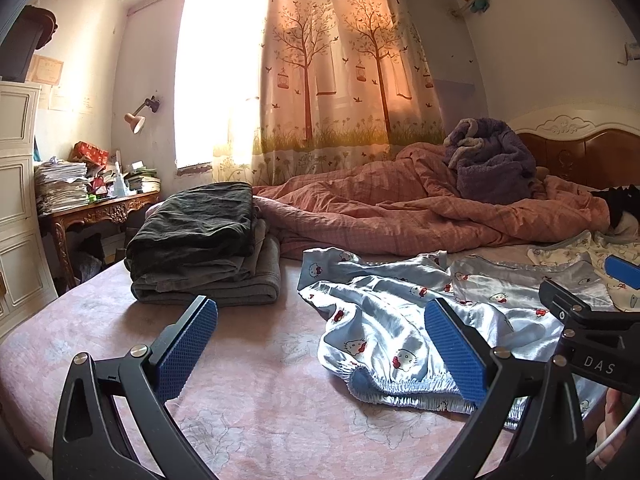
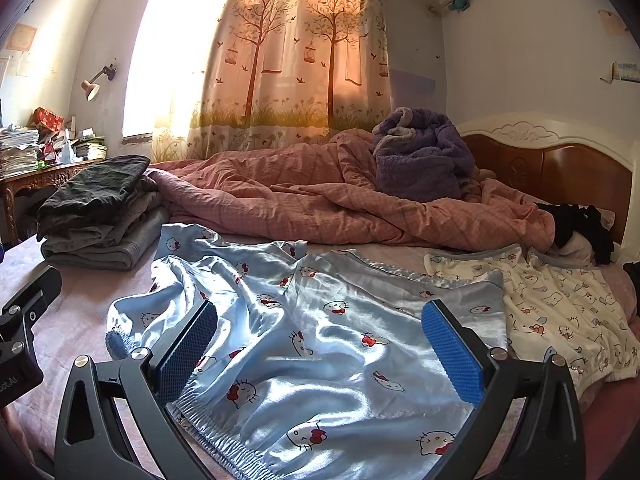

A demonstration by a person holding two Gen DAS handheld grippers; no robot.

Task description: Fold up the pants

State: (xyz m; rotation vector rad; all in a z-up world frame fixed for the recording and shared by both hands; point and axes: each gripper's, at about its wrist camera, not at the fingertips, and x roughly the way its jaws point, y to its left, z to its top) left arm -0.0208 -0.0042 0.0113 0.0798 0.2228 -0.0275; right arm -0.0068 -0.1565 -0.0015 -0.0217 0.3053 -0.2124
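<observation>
Light blue satin pants with a cat print (image 2: pixel 320 344) lie crumpled on the pink bed sheet (image 1: pixel 260 400), elastic waistband toward me. In the left wrist view the pants (image 1: pixel 384 320) lie to the right. My left gripper (image 1: pixel 320 344) is open and empty above the sheet, just left of the waistband. My right gripper (image 2: pixel 320 348) is open and empty, hovering over the waistband end of the pants. The right gripper's body (image 1: pixel 588 328) shows at the right edge of the left wrist view.
A stack of folded dark and grey clothes (image 1: pixel 204 244) sits at the left of the bed. A rumpled pink quilt (image 2: pixel 340 196) and a purple blanket (image 2: pixel 424 156) lie behind. A white printed garment (image 2: pixel 560 312) lies to the right. A cluttered desk (image 1: pixel 92 200) stands beside the bed.
</observation>
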